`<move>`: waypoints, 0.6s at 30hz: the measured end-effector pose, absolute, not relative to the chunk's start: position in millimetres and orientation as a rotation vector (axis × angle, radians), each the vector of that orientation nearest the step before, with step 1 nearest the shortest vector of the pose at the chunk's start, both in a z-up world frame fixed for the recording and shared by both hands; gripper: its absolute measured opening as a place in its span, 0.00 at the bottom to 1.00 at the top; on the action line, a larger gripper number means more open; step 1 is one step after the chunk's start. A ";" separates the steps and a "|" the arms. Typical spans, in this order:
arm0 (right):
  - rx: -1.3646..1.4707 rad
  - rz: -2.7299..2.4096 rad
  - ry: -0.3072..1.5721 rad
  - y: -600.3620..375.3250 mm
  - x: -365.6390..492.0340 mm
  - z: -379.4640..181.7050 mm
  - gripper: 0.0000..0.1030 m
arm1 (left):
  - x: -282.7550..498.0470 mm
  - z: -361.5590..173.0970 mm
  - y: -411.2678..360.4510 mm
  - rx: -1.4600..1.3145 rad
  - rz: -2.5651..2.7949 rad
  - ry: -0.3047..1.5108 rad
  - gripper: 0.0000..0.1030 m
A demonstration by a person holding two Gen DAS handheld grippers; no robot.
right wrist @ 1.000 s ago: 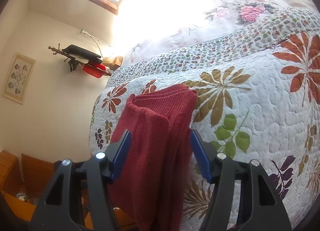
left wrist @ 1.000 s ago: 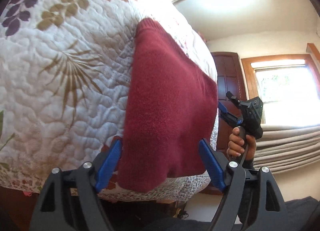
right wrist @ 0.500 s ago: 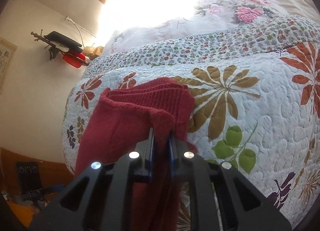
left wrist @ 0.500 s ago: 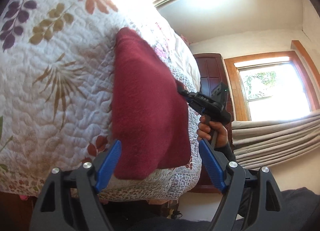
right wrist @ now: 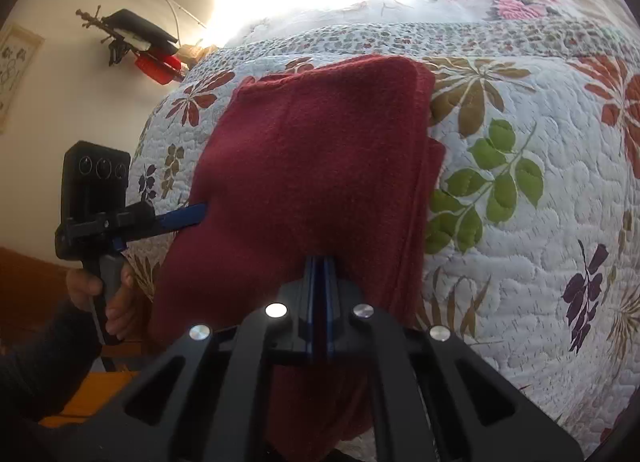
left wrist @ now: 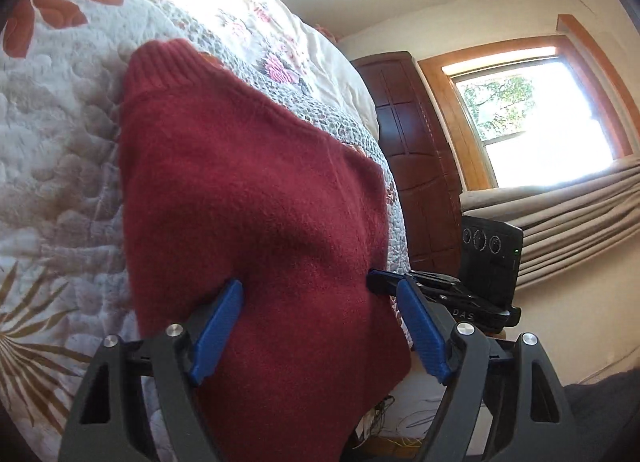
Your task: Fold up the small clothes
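— Since a second ago the right claw [right wrist: 319, 262] has snapped closed, blue pads pinching the near edge of the red sweater [right wrist: 320, 157], and its top layer has come over flat!

— And the left claw [left wrist: 320, 326]?

— Spread wide, released, pads either side of the sweater's hanging edge, gripping nothing. At 3 o'clock of it, the other tool pokes in.

— Surroundings?

— Sweater draped over the edge of a bed's leafy quilt [right wrist: 520, 189]. Wooden door [left wrist: 416, 157] and sunlit window [left wrist: 532, 101] at 2 o'clock; a wall hook with dark and red items [right wrist: 140, 45] at 10 in the right view.
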State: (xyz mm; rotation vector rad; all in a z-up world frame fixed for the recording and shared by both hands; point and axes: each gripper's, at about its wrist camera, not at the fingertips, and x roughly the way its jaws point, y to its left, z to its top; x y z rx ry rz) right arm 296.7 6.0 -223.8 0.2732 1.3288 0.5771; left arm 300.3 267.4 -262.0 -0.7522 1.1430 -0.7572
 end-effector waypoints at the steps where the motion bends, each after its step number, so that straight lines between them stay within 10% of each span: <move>1: 0.262 0.568 1.317 5.0 294.4 -215.2 0.06 | 297.3 -254.4 268.1 -0.742 -0.754 1.140 0.77; 8: 0.290 0.686 1.329 21.9 249.7 -191.3 0.14 | 244.7 -228.5 287.8 -0.728 -0.860 1.124 0.77; 11: 0.224 0.580 1.393 19.3 247.9 -227.4 0.00 | 247.7 -260.5 287.4 -0.775 -0.849 1.169 0.74; 18: 0.259 0.518 1.358 9.6 237.2 -210.9 0.01 | 234.6 -229.7 287.3 -0.739 -0.914 1.111 0.70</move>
